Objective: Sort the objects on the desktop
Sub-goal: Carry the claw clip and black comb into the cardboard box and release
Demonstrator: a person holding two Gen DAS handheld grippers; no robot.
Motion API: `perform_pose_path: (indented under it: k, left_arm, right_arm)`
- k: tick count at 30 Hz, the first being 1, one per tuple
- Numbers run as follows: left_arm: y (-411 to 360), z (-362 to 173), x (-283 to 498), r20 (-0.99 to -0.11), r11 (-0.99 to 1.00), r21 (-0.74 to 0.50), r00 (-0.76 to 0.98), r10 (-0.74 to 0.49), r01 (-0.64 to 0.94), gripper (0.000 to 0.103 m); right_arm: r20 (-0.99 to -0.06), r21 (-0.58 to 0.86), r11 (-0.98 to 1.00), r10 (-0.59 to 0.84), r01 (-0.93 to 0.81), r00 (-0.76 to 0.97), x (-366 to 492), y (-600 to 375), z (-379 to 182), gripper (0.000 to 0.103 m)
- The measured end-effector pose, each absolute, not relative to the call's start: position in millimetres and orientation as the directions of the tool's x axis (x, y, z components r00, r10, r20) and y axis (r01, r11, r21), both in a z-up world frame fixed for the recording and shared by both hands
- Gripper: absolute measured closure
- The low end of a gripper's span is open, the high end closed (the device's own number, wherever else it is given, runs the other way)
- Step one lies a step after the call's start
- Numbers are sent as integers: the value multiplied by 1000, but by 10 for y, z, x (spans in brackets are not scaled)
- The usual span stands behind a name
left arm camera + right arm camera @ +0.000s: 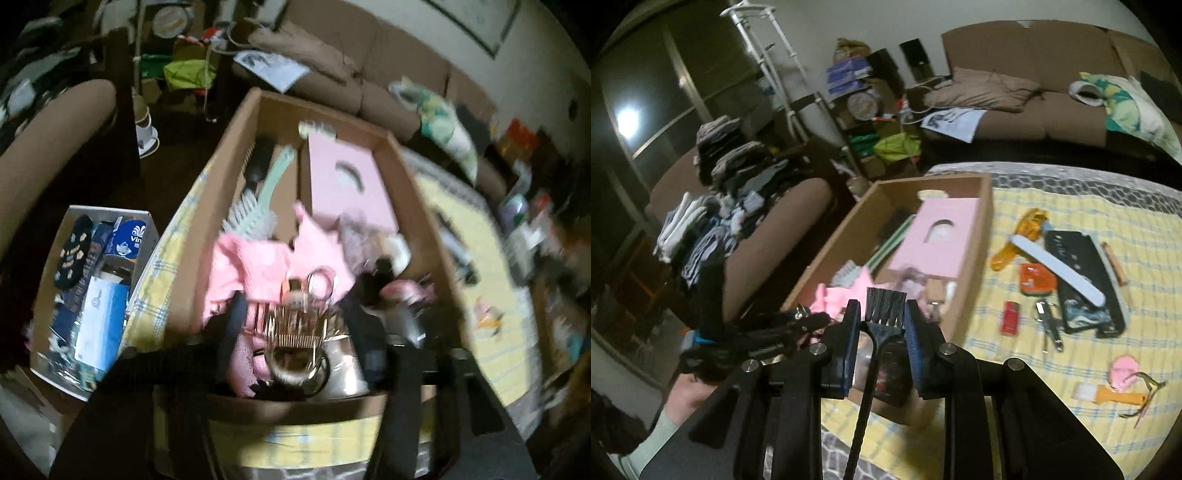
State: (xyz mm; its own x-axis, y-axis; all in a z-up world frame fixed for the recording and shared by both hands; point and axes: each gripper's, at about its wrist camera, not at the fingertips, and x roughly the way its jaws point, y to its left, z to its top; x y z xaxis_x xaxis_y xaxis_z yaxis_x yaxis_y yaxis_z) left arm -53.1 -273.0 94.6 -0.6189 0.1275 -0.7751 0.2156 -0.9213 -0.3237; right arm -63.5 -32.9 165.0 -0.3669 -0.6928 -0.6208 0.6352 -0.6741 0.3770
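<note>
My left gripper [297, 325] hangs open over the near end of a cardboard box [229, 140]. A shiny gold wire item [295, 332] lies between its fingers [236, 317] with gaps on both sides, on top of pink cloth [251, 266]. The box also holds a pink carton [347, 184] and a mint green brush [258, 206]. My right gripper [882, 310] is shut on a small black brush [886, 301], bristles up, above the near corner of the cardboard box [982, 236]. The left gripper [809, 321] shows dimly at its left.
On the yellow checked cloth [1126, 229] right of the box lie an orange comb [1027, 229], a white nail file [1060, 273], a black case [1086, 295], a red lighter [1010, 317], clippers [1049, 326] and an orange-handled brush [1108, 393]. A white bin of packets [92, 295] stands left.
</note>
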Motion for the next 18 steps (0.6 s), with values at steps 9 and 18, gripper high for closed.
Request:
perform_pose_path:
  k: [9,18]
  left_arm:
    - [-3300,1212,-309,-663,-797,-525,-731,163,298,30]
    - [-3476,1185,-309,-654,-758,-565,-737,171,326,30]
  right_arm:
    - [-609,433,-621,-736,653,-296,-835,-1134,1589,80]
    - [-702,352,-662,-654,662,-280,-1172,-1860,1373,80]
